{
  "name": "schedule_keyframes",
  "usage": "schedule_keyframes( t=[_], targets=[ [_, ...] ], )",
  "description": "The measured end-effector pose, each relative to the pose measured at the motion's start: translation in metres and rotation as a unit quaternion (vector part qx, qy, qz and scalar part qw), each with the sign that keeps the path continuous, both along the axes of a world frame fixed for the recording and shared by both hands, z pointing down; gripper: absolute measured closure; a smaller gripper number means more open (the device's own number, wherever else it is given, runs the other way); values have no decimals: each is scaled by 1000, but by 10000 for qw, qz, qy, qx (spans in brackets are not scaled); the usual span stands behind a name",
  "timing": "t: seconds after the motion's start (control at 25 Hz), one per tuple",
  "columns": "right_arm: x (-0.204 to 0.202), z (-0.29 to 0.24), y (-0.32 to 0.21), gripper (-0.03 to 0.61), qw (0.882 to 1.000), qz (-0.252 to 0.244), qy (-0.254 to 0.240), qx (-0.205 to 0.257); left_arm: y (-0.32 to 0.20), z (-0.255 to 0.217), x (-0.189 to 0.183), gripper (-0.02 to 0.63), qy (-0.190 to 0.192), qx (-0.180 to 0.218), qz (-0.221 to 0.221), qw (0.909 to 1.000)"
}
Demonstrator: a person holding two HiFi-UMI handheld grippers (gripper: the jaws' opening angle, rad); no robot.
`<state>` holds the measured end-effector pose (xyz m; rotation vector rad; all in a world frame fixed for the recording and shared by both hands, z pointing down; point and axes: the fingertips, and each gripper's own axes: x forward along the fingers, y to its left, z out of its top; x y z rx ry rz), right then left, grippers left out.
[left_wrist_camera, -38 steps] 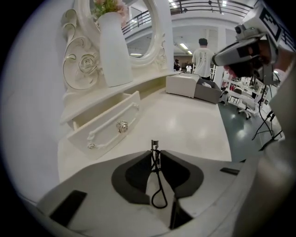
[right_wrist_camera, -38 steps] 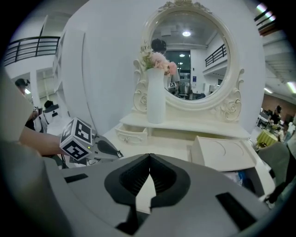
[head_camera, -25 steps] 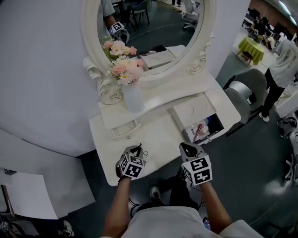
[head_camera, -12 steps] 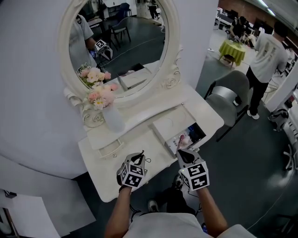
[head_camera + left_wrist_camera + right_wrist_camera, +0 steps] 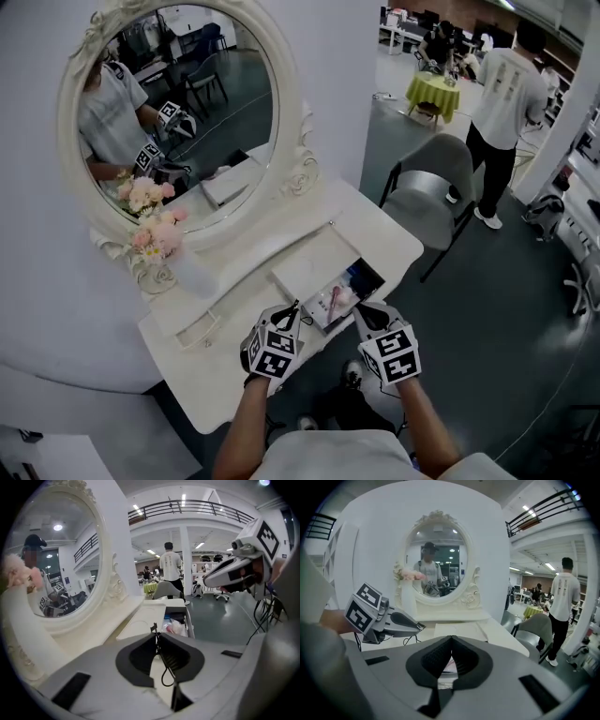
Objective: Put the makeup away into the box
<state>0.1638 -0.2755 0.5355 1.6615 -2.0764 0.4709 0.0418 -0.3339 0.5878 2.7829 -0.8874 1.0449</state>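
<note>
A white box [image 5: 307, 264] lies on the white vanity table [image 5: 225, 384]. Its open end [image 5: 356, 279] shows pink and white makeup items [image 5: 177, 627]. My left gripper [image 5: 292, 310] hovers at the box's near left side, shut on a thin black looped wire-like item [image 5: 162, 663] that sticks up between the jaw tips. The left gripper view shows those tips [image 5: 156, 634] pointing at the box [image 5: 154, 619]. My right gripper [image 5: 362, 311] hangs just off the box's open end, shut with nothing seen in it. In the right gripper view [image 5: 451, 638] the left gripper [image 5: 421, 626] sits at left.
An oval mirror [image 5: 178, 112] stands behind the table and reflects the person. A vase of pink flowers [image 5: 159, 239] and a small drawer [image 5: 192, 330] are at left. A grey chair [image 5: 433, 183] stands right of the table; a person [image 5: 502, 89] stands beyond.
Both grippers have moved from the table's front edge up to the box's near end. The left still carries the thin black item. The head view has swung right.
</note>
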Motion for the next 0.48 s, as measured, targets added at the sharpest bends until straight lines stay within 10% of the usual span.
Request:
schedule_keyframes(
  t=[0.48],
  targets=[
    [82,10,-22,578,9986,506,-111,-118,-26,2,109,565,-5,-146,725,9973]
  ],
)
